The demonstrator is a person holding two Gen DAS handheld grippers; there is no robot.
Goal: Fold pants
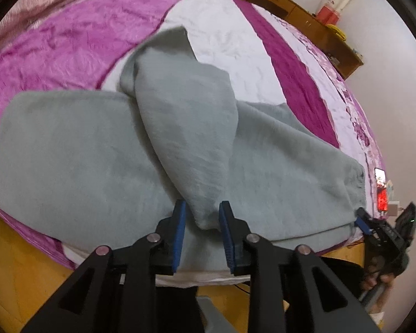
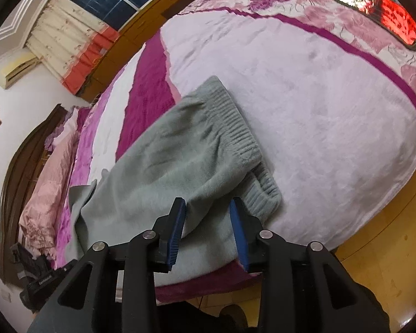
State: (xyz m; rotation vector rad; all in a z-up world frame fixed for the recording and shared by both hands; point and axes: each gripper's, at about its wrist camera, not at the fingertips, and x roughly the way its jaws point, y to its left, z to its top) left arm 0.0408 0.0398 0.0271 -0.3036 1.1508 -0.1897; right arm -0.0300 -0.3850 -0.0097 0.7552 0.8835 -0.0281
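I judge the folding as only begun. The grey fleece pants (image 1: 69, 149) lie on the bed (image 2: 305, 88), along its near edge, on the pink and purple blanket (image 1: 69, 44). One leg (image 1: 180, 105) is thrown across the other in the left wrist view, so it makes a crossed shape and not a clean fold. In the right wrist view the ribbed waistband (image 2: 235, 119) is doubled: one layer lies on the other near the right end of the near edge, and they do not match exactly. What is left, as I see it, is to align the two legs and then to fold the length into halves or thirds. My left hand-held gripper (image 1: 202, 216) has its jaws apart, and the tip of the crossed leg sits between the blue pads (image 1: 180, 233), but they do not press on it. My right hand-held gripper (image 2: 208, 216) also stands apart over the cloth near the waistband, with fabric between the fingers but not clamped. About writing: a phone (image 2: 385, 11) with a bright red screen lies near the far right corner of the bed, and its text is too blurred to read. On the camera body at the lower left of the right wrist view there is small print that I cannot make out.
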